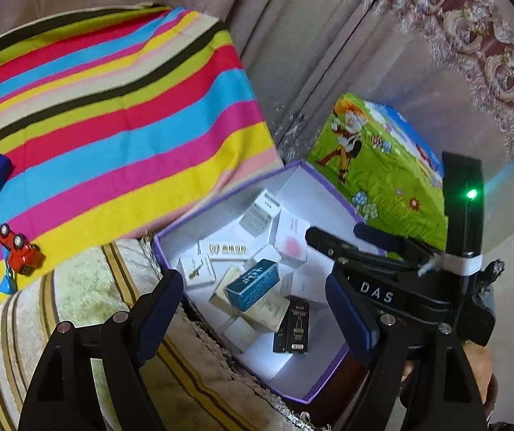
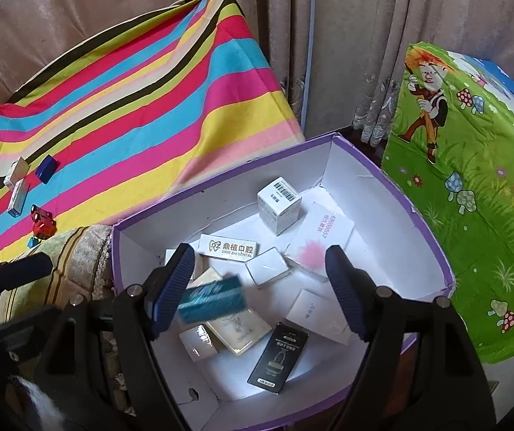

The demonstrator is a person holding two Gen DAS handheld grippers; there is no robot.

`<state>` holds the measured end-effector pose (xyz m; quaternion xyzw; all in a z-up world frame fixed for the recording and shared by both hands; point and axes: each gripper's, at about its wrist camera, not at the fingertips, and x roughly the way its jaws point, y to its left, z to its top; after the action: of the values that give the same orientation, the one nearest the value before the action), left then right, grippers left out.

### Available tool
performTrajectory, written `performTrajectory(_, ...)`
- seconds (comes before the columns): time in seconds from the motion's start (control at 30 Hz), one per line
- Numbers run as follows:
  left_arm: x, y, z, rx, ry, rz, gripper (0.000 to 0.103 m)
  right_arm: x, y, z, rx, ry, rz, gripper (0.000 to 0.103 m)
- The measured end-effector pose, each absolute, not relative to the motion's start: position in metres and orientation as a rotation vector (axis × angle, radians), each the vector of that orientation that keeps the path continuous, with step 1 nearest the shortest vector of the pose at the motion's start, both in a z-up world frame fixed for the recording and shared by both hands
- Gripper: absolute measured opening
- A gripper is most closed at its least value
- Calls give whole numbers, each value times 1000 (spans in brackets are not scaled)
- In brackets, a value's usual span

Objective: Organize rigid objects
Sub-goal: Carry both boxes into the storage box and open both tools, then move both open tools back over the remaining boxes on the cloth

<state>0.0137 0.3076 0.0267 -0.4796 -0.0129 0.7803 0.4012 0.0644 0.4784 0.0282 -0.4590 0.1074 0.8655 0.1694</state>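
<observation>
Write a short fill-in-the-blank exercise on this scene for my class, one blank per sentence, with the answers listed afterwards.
1. The storage box has a rim coloured ____.
2. The toy car lying on the striped cloth is ____.
3. The jaws of the right gripper stand ____.
4. The teal box lies ____ the storage box.

Answers: purple; red; open; inside

Beige curtains (image 2: 346, 36) hang behind. A striped cloth (image 2: 142, 107) covers a raised surface, beside a green cartoon cloth (image 2: 472, 179). A patterned drape (image 1: 472, 36) hangs at right.
</observation>
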Motion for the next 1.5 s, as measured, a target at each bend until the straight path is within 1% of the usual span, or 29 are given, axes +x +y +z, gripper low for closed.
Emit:
performTrajectory(0.13, 11, 298, 33, -1180, -48, 2012, 83, 63, 474, 30, -1306, 309, 2472, 78)
performTrajectory(0.4, -11, 264, 28, -1250, -108, 2110, 83, 55, 454, 36, -1325, 307, 2529, 78)
performTrajectory(0.87, -34, 167, 28, -1274, -225, 2310, 83, 36, 402, 39, -1402, 255, 2648, 78)
performTrajectory(0.97, -36, 145, 25, -1279, -278, 2320, 83, 33, 394, 40, -1414, 252, 2671, 78)
performTrajectory(1.2, -38, 109, 20, -1304, -361, 2346, 83, 24, 367, 42, -1444, 160, 2711, 78)
performTrajectory(1.5, -46, 77, 7, -1377, -452, 2365, 82, 10, 337, 42, -1497, 123, 2766, 78)
